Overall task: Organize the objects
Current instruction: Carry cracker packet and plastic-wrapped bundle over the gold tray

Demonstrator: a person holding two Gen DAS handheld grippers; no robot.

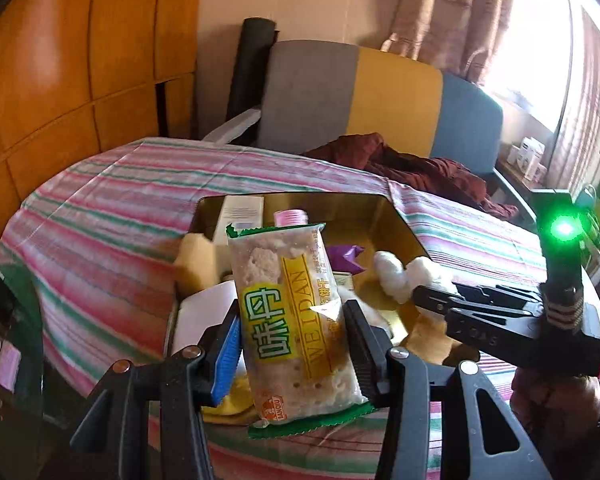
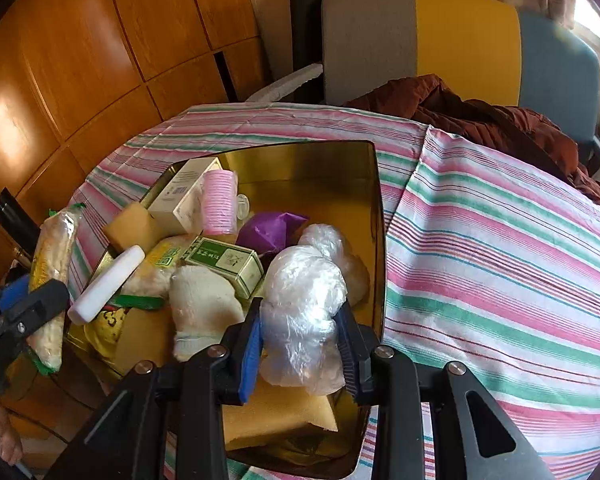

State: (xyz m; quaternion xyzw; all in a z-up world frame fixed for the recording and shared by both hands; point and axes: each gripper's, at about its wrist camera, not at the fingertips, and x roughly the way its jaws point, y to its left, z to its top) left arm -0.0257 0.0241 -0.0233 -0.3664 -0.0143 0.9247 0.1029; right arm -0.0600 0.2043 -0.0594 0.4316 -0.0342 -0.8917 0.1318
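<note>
A gold tin box [image 2: 374, 208] sits on the striped tablecloth [image 2: 500, 240], full of small items. My left gripper [image 1: 292, 344] is shut on a green-edged cracker packet [image 1: 292, 320] and holds it upright above the box's near left side; the packet also shows in the right wrist view [image 2: 54, 280]. My right gripper [image 2: 300, 340] is shut on a crumpled clear plastic bag [image 2: 304, 304] over the box's near end. In the left wrist view the right gripper [image 1: 424, 300] reaches into the box from the right.
In the box lie a green and white carton [image 2: 228, 264], a pink hair roller [image 2: 219, 204], a white box [image 2: 182, 196], a white tube [image 2: 108, 284], purple wrapping [image 2: 268, 228] and yellow sponges [image 2: 276, 408]. A maroon cloth [image 2: 480, 120] lies by the chair [image 2: 460, 40].
</note>
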